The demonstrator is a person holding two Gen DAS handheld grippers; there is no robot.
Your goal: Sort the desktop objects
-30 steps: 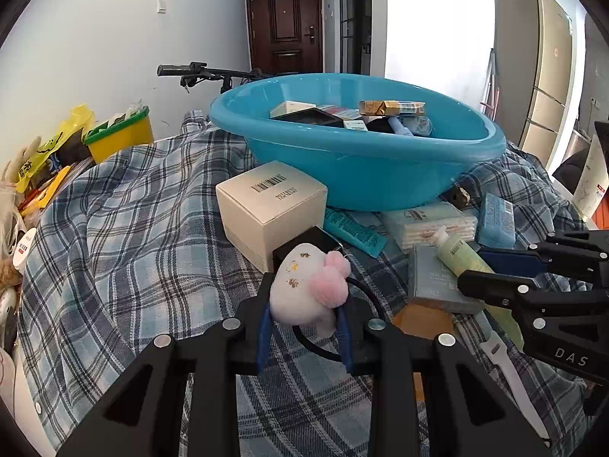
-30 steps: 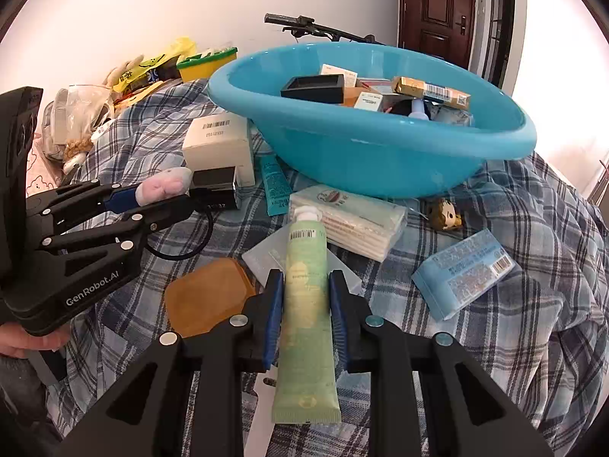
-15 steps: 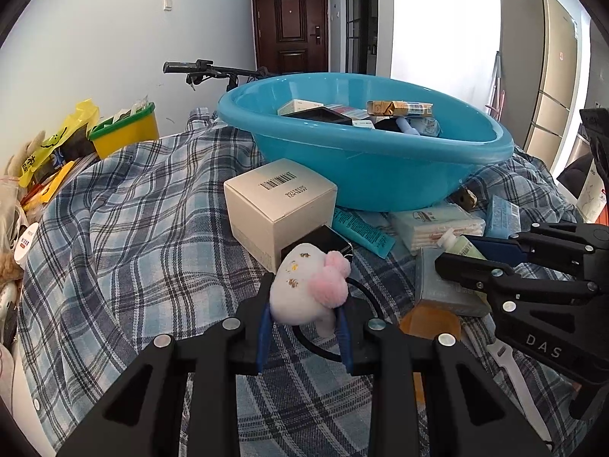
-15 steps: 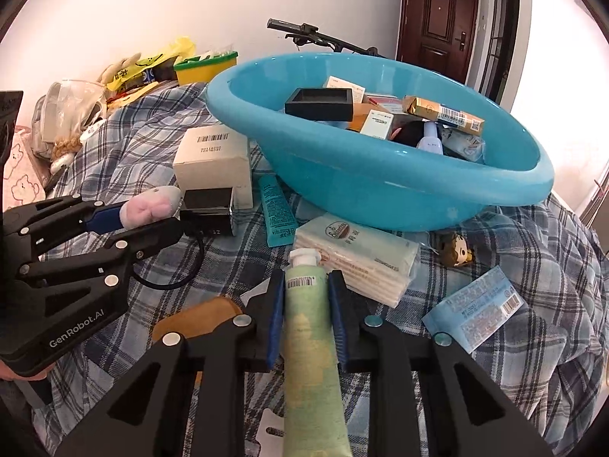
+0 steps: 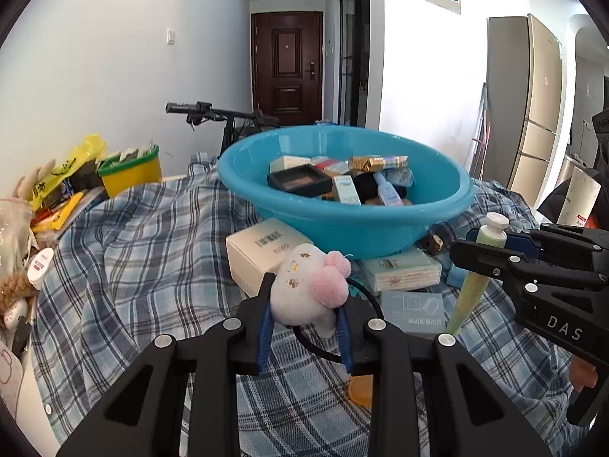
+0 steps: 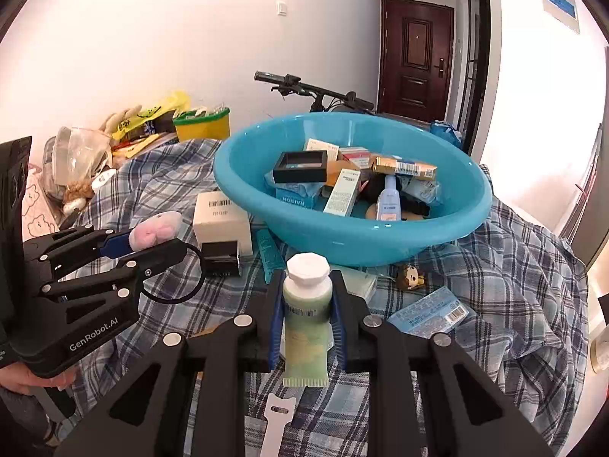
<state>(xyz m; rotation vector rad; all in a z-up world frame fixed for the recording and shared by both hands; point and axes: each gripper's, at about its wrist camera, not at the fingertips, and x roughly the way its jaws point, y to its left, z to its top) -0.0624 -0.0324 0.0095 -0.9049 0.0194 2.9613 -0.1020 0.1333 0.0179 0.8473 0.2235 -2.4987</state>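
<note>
My left gripper [image 5: 304, 320] is shut on a white and pink plush hair tie [image 5: 310, 291], held above the plaid cloth; its black elastic loop hangs below. It also shows in the right wrist view [image 6: 152, 228]. My right gripper [image 6: 306, 297] is shut on a pale green tube with a white cap [image 6: 307, 304], lifted off the cloth, cap towards the basin. The tube also shows in the left wrist view [image 5: 483, 262]. A blue basin [image 5: 437, 205] holding several boxes and bottles stands just beyond both grippers.
On the plaid cloth [image 5: 133, 251] lie a white box [image 5: 262, 251], a tissue pack [image 5: 399, 272], a grey packet [image 5: 413, 312], a teal tube [image 6: 268, 253], a blue pack [image 6: 430, 310] and a small figurine [image 6: 409, 278]. Clutter and a yellow bin [image 5: 129, 169] sit at the left.
Both grippers have risen with their objects. The green tube has come off the cloth and tilted up, and the basin's inside now shows more from above.
</note>
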